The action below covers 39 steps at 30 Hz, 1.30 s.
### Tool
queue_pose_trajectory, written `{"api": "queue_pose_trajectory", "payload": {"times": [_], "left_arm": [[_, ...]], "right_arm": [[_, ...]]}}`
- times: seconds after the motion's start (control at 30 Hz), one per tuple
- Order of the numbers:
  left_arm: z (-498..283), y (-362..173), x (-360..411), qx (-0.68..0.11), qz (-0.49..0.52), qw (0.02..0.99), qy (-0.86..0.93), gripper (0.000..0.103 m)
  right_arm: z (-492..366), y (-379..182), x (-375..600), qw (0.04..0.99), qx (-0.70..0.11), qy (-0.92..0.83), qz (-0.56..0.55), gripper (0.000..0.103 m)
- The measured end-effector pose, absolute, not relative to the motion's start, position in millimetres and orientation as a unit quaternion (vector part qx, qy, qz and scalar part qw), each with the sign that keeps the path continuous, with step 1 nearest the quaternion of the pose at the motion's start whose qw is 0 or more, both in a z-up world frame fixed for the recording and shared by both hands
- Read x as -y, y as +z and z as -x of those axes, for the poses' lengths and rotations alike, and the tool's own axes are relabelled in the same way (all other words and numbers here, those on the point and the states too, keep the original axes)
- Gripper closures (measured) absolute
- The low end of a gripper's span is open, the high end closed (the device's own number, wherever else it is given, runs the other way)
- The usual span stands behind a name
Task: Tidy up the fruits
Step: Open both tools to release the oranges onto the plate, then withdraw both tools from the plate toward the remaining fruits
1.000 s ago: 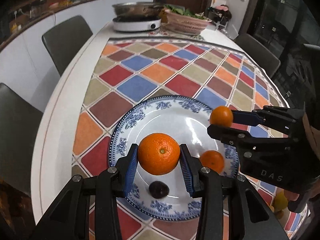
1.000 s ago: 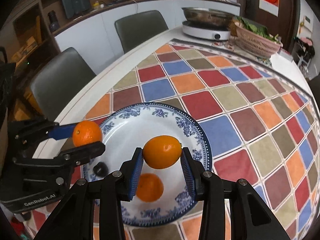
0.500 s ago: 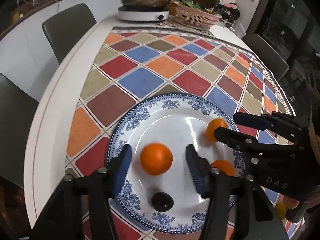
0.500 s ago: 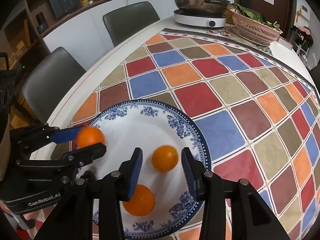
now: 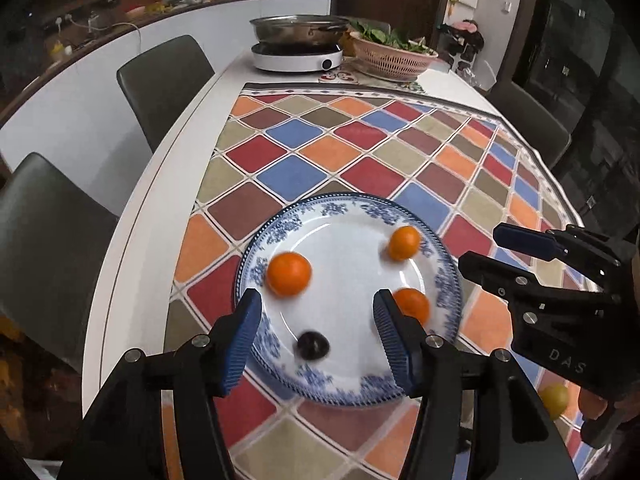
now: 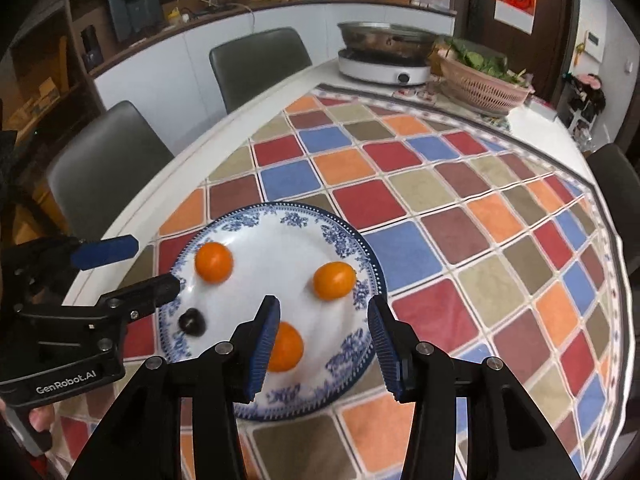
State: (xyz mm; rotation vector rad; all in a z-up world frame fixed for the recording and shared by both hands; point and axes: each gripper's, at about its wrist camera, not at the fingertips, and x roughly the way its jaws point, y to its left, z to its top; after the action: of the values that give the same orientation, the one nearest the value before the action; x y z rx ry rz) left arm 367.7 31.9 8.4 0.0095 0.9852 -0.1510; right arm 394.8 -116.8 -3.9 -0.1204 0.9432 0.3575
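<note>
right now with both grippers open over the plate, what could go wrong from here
1. The round orange fruit lies by the raised rim of the blue-and-white patterned plate and looks blurred, so it may roll.
2. The left gripper hangs over the small dark fruit and could knock it.
3. A yellow fruit lies off the plate, easily missed.

Both grippers are built from black angular frames studded with silver screws. Ribbed blue pads (image 5: 240, 340) line the fingers. White "GenRobot.AI" lettering (image 6: 66, 378) is printed behind the left gripper's (image 6: 132, 266) fingers.
</note>
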Motion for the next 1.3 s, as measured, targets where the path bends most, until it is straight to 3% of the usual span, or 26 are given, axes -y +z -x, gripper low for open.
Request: {"api": "queue_pose_trajectory", "payload": {"times": [0.53, 0.77, 0.87, 1.07, 1.2, 1.3], "left_arm": [[-271, 49, -14, -0.426, -0.005, 0.901, -0.080, 0.045], [-234, 57, -4, -0.409, -0.013, 0.908, -0.088, 0.039], [-219, 60, -1, -0.400, -0.015, 0.912, -0.088, 0.037], [-189, 66, 4, -0.377, -0.013, 0.922, -0.083, 0.031], [-173, 62, 6, -0.368, -0.015, 0.927, -0.072, 0.028], [-159, 57, 8, -0.361, -0.016, 0.930, -0.063, 0.025]], "right_arm": [[-293, 45, 137, 0.904, -0.390, 0.161, 0.069, 0.056], [-254, 52, 150, 0.908, -0.386, 0.154, 0.054, 0.056], [-239, 55, 156, 0.911, -0.385, 0.142, 0.049, 0.046], [-212, 57, 167, 0.918, -0.372, 0.128, 0.039, 0.045], [-193, 54, 176, 0.927, -0.358, 0.108, 0.036, 0.036], [-180, 52, 181, 0.933, -0.345, 0.089, 0.041, 0.035]]}}
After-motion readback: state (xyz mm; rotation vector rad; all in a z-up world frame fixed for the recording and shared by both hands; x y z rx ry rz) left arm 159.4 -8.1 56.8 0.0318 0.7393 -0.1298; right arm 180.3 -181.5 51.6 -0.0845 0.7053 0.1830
